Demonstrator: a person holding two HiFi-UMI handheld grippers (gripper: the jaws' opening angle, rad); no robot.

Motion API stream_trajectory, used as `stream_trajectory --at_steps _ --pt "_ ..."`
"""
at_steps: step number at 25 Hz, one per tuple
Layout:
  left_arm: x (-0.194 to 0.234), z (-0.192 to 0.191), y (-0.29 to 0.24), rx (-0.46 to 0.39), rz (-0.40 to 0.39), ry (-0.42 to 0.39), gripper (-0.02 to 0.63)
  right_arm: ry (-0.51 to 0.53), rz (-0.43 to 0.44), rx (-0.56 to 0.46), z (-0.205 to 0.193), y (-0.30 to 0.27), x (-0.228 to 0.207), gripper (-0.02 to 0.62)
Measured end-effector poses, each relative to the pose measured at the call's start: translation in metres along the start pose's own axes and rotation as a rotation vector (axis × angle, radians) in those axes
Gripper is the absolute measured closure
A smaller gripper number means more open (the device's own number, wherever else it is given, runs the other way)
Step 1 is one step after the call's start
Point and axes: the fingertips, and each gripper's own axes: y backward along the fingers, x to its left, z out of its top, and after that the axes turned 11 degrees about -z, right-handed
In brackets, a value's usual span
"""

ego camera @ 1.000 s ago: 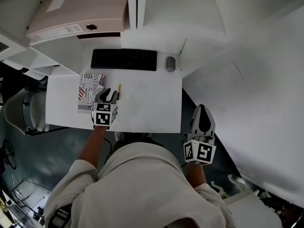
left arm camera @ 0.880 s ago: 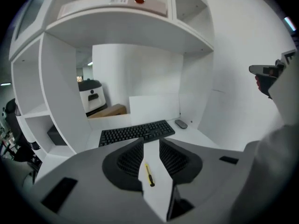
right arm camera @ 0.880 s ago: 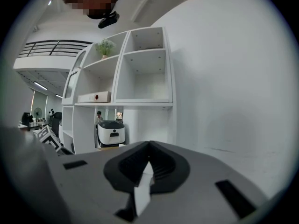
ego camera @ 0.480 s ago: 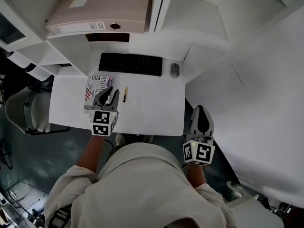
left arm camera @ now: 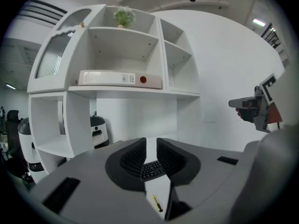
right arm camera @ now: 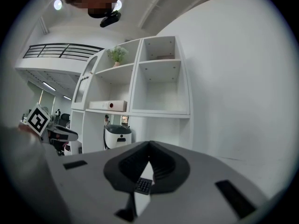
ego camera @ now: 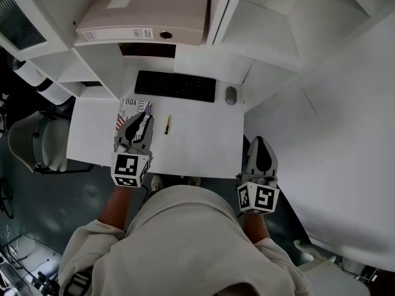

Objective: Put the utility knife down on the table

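Observation:
The yellow utility knife (ego camera: 167, 124) lies flat on the white table (ego camera: 203, 143), free of both grippers; the left gripper view shows it far below the jaws as a small yellow sliver (left arm camera: 158, 203). My left gripper (ego camera: 137, 126) hangs above the table's left part, just left of the knife and over a printed booklet. Its jaws (left arm camera: 150, 143) are closing, a narrow gap remains and nothing is between them. My right gripper (ego camera: 261, 142) hovers off the table's right edge, its jaws (right arm camera: 149, 144) meeting at the tips and holding nothing.
A black keyboard (ego camera: 175, 86) and a grey mouse (ego camera: 231, 95) sit at the table's far edge. A printed booklet (ego camera: 132, 110) lies under the left gripper. A white shelf unit holds a binder (ego camera: 145, 11). A chair (ego camera: 29, 144) stands to the left.
My left gripper has lifted off the table and drawn back from the knife, its jaws narrowing. The knife stays lying where it was. The right gripper barely shifted.

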Motion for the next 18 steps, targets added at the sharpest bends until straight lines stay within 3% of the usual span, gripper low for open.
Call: stream_trajectory --at_steps 18 --pt "0.013 0.074 0.07 -0.237 0.074 -0.104 0.604 0.002 0.016 -0.04 0.013 0.007 0.028 0.592"
